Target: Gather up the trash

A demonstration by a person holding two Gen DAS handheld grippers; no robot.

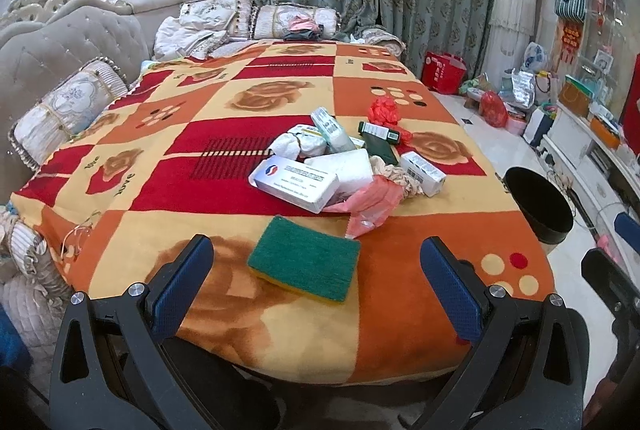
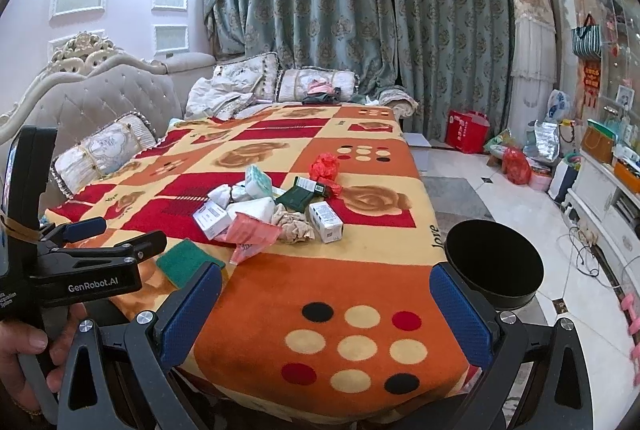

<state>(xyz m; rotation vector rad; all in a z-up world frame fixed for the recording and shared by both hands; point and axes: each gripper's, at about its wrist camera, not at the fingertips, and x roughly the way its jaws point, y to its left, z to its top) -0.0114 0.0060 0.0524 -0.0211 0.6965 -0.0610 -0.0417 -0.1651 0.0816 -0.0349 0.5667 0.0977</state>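
Both your tools, left tool (image 1: 318, 294) and right tool (image 2: 326, 314), gape empty at the table (image 2: 360, 270) edge; sponge (image 1: 305, 264) nearest, bin (image 2: 494, 264) beside the corner.

bare blanket (image 1: 400, 294) before the sponge (image 1: 305, 264); trash pile (image 1: 344, 161) blocks beyond.

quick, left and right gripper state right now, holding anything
Left gripper: open, holding nothing, hovering near the green and yellow scrubbing sponge.
Right gripper: open, holding nothing, above the patterned orange blanket.
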